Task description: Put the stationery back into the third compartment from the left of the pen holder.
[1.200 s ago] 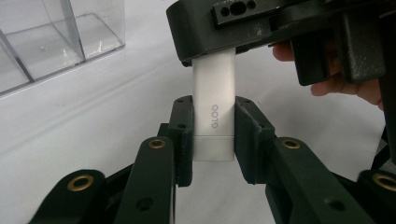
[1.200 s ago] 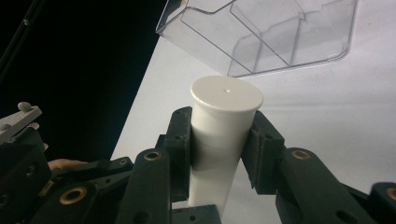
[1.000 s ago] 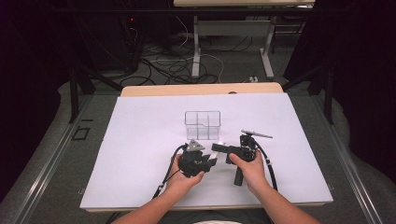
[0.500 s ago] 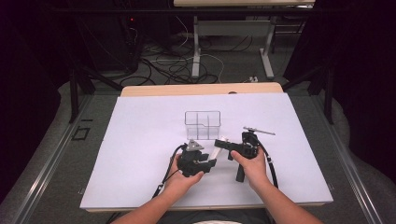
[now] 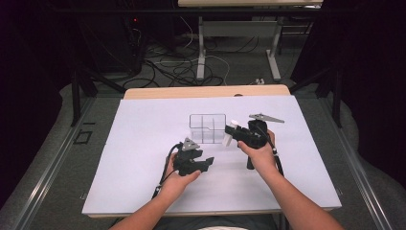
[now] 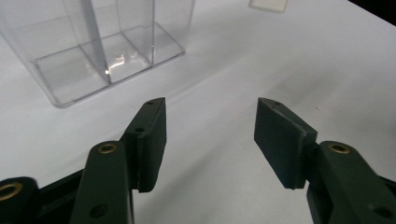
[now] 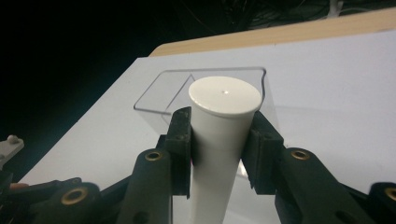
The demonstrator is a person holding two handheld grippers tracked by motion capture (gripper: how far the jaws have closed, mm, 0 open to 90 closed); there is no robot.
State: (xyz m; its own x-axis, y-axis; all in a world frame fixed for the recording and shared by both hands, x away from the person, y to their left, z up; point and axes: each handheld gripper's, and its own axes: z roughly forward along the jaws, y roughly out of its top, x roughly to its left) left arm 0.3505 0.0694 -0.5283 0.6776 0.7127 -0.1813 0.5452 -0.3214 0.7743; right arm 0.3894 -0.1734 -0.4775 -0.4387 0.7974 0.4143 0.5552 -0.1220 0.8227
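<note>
A white cylinder [image 7: 225,107] stands upright between the pads of my right gripper [image 7: 223,122], which is shut on it. In the high view this gripper [image 5: 233,130] holds the cylinder [image 5: 228,138] off the sheet, just right of a clear divided box [image 5: 207,128]. The box [image 7: 161,95] lies right behind the cylinder in the right gripper view. My left gripper [image 5: 209,163] rests low in front of the box, pointing right. Its jaws [image 6: 210,106] have just been opening and stand open, nothing between them. The clear box [image 6: 102,44] is at the upper left of the left gripper view.
A white sheet [image 5: 143,139] covers the wooden table [image 5: 206,91]. Beyond the table's far edge lie cables and table legs [image 5: 201,52] on a dark floor. Bare sheet spreads left of the box and along the front edge.
My right gripper has risen with the white cylinder and come closer to the box. My left gripper's jaws have spread wider and the hand has shifted slightly.
</note>
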